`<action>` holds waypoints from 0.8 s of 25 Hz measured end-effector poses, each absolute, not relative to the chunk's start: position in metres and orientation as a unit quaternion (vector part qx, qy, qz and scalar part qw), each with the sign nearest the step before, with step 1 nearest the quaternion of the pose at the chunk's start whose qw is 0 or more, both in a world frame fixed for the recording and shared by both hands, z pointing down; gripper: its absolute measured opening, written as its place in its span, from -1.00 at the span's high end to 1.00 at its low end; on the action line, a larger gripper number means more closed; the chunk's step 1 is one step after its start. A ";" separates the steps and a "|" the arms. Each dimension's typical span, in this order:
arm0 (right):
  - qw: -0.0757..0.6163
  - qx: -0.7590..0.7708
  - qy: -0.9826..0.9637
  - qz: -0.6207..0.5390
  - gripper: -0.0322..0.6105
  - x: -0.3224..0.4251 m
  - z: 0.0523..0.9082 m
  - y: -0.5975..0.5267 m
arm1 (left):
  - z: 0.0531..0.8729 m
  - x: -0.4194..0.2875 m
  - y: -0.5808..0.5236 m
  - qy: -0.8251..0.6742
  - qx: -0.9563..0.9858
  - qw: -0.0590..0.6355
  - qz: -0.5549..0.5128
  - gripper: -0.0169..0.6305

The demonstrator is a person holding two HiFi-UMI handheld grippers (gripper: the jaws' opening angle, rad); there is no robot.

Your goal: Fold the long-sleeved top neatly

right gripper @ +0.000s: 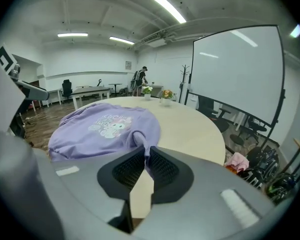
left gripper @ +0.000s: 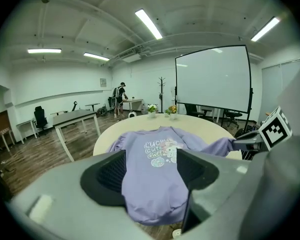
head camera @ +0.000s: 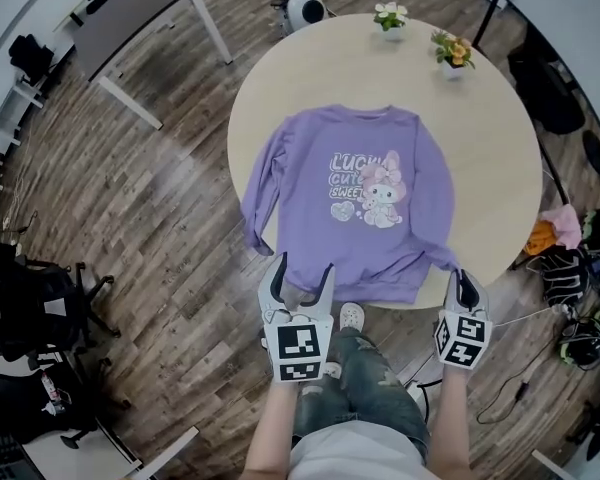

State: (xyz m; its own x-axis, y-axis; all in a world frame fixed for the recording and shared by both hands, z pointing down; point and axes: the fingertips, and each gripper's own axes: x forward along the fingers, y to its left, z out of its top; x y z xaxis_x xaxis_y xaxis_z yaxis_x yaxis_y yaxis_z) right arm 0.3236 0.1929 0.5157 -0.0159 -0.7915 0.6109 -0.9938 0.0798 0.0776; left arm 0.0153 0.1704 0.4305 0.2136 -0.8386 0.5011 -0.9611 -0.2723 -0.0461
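On the round table (head camera: 480, 158), centre: one long-sleeved top (head camera: 355, 208), purple, cartoon print uppermost, neck towards the far side. Body is spread flat. The hem (head camera: 365, 290) drapes just over the near rim, presumably so it can be taken from the edge where the person stands.

Sleeve on the person's right: drawn down beside the body, its cuff (head camera: 445, 260) at the near rim. The right gripper (head camera: 464, 286) has its jaws pressed together on that cuff. From the gripper's own camera the purple ribbing (right gripper: 138, 139) is pinched between the two dark pads (right gripper: 144, 151). The hold looks meant for carrying the sleeve across the chest as a first fold.

Sleeve on the person's left (head camera: 260, 193): lies along the body and hangs off the table's side, untouched.

Left gripper (head camera: 302, 273): jaws spread wide and holding nothing, poised at the hem's left corner. Its own view shows the garment (left gripper: 155, 174) framed in the gap. Whether the tips touch the cloth I cannot tell. It is probably placed to steady or grip the hem.

Folding: judged not yet begun; no crease shows.

Far rim of table: two small flower pots (head camera: 390, 18), well apart from the top.

Beyond: a grey desk (head camera: 130, 18) and a projection screen (left gripper: 212, 79).
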 end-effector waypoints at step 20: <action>0.198 0.741 -0.636 0.086 0.73 0.423 0.377 0.093 | 0.344 0.046 0.099 -0.593 0.785 0.055 0.170 -0.01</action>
